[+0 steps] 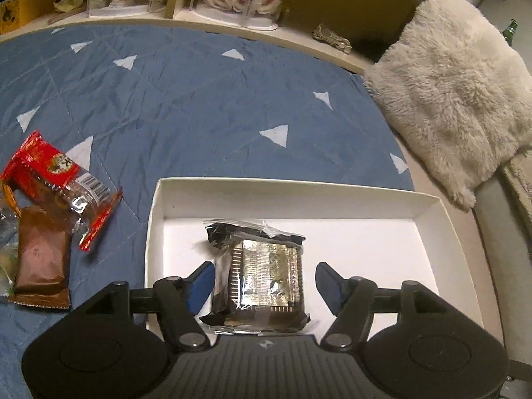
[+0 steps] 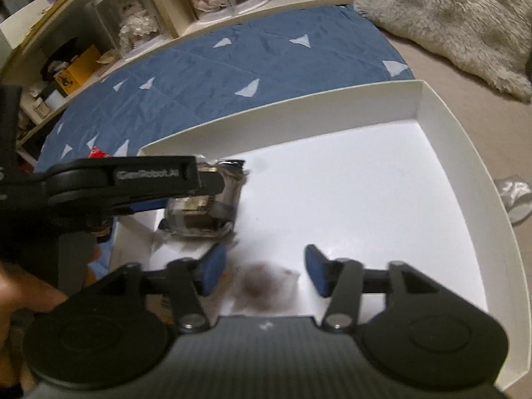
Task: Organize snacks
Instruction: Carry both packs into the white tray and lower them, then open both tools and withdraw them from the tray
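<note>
A dark snack (image 1: 262,272) is seen lying in the white box (image 1: 299,196) on the blue quilt (image 1: 166,99). It is flanked by the left gripper (image 1: 264,282), whose pads are held apart and clear of it. A blurred pale snack (image 2: 262,286) is seen between the parted pads of the right gripper (image 2: 262,269). Two more snacks (image 1: 50,206) are left on the quilt beside the box.
</note>
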A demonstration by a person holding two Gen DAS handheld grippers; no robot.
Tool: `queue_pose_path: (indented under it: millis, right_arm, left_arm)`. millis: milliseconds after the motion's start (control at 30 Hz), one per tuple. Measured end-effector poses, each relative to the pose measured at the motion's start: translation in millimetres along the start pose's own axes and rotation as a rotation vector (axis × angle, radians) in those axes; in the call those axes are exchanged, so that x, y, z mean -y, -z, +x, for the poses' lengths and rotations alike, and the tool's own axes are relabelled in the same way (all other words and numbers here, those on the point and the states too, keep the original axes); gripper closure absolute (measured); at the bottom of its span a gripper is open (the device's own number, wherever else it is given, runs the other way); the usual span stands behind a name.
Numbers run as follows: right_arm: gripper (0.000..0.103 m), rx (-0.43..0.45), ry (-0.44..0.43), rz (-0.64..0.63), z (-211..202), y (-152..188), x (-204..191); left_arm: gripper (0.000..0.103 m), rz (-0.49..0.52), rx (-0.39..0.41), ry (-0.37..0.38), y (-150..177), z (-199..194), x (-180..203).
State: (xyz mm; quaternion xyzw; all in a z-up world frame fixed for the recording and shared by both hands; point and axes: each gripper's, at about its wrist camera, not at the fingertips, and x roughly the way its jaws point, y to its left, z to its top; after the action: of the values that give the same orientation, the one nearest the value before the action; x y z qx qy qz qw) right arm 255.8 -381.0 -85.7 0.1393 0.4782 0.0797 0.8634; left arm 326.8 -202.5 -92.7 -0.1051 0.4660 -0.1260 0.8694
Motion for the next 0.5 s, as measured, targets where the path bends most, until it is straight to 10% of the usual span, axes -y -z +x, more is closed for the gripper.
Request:
queue_pose_path:
  millis: [500]
  right_arm:
    - [0.035,0.030,0.009,0.050,-29,10,6]
  left_arm:
    - [0.029,0.088,-0.027,-0.008,13,-35,4]
